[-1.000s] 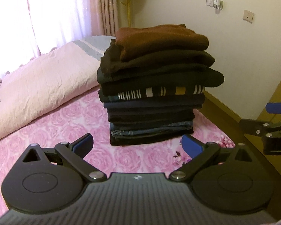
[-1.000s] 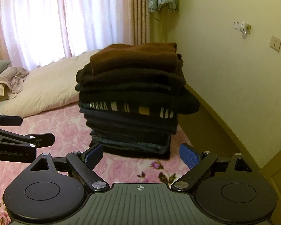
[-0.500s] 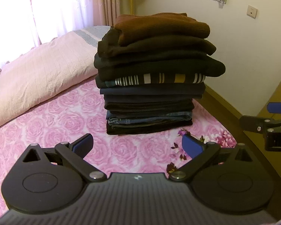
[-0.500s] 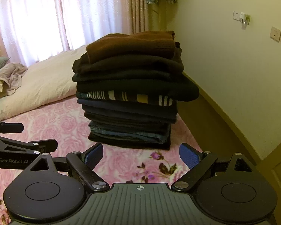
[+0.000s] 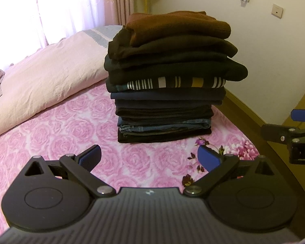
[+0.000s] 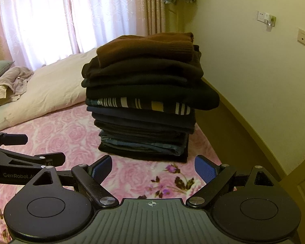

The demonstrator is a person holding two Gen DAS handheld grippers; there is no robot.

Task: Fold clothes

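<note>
A tall stack of folded dark clothes [image 5: 168,81], topped by a brown knitted sweater [image 5: 177,26] with a striped garment [image 5: 172,82] at mid-height, is seen standing on the pink rose-patterned bed cover [image 5: 61,126], near the bed's far corner by the cream wall [image 6: 254,71]. The left hand-held gripper [image 5: 149,156] is held released, its blue-padded jaws spread wide and empty, short of the stack. The right hand-held gripper [image 6: 153,167] is likewise released and empty. A pale quilt [image 5: 40,75] is noted to the stack's left.

Clothes stack [image 5: 168,81] on bed [image 5: 57,134], pillow [image 5: 44,77] left, wall [image 5: 274,61] right
</note>
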